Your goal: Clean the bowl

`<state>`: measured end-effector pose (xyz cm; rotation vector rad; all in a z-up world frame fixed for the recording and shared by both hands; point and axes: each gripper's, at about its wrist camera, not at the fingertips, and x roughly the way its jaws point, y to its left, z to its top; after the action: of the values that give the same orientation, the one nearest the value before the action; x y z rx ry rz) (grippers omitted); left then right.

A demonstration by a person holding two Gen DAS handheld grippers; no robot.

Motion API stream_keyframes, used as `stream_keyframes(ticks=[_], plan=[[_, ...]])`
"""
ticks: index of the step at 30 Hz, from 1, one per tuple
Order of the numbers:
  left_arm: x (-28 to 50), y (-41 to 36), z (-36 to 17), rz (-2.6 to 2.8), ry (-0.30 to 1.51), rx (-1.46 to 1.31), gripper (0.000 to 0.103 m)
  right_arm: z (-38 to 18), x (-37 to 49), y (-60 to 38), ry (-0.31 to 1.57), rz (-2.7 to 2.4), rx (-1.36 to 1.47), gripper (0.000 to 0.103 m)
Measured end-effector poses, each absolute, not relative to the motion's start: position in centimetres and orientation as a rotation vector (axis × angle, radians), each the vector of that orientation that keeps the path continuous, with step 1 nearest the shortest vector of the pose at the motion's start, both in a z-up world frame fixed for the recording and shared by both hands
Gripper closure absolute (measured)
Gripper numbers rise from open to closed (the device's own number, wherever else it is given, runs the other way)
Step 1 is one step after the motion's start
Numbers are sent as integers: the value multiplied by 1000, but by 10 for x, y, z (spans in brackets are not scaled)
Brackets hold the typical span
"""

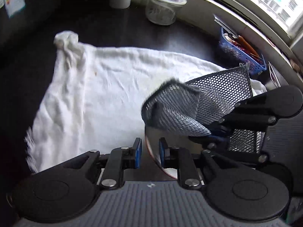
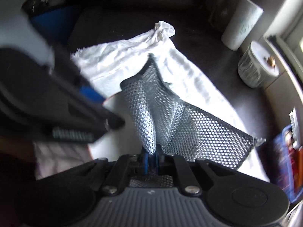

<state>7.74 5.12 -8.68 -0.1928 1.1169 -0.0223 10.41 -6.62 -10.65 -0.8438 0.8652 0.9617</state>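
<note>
Left wrist view: left gripper (image 1: 150, 152) had its blue-padded jaws pinched on the rim of the white red-edged bowl (image 1: 151, 143), low centre, over the white cloth towel (image 1: 90, 94) on the dark table (image 1: 117, 28). Right gripper (image 1: 214, 135) came in from the right, clamped on the grey mesh dishcloth (image 1: 174, 106), which draped into the bowl. Right wrist view: jaws shut tight on the mesh (image 2: 149, 124), bowl (image 2: 117, 102) just left. Clear lidded glass jar (image 1: 162, 5) and blue plastic basket (image 1: 242, 54) sat far back.
</note>
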Motion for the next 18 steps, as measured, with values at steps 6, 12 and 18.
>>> stream_keyframes(ticks=[6,12,18], plan=[[73,42,-87,-75,1071,-98,94,-120,98,-57,827,968,-985,96],[72,64,-92,-33,1109,-355,94,-122,112,-54,938,989,-863,95],[63,88,-106,57,1165,-715,93,-119,123,-62,1095,1016,-611,93]])
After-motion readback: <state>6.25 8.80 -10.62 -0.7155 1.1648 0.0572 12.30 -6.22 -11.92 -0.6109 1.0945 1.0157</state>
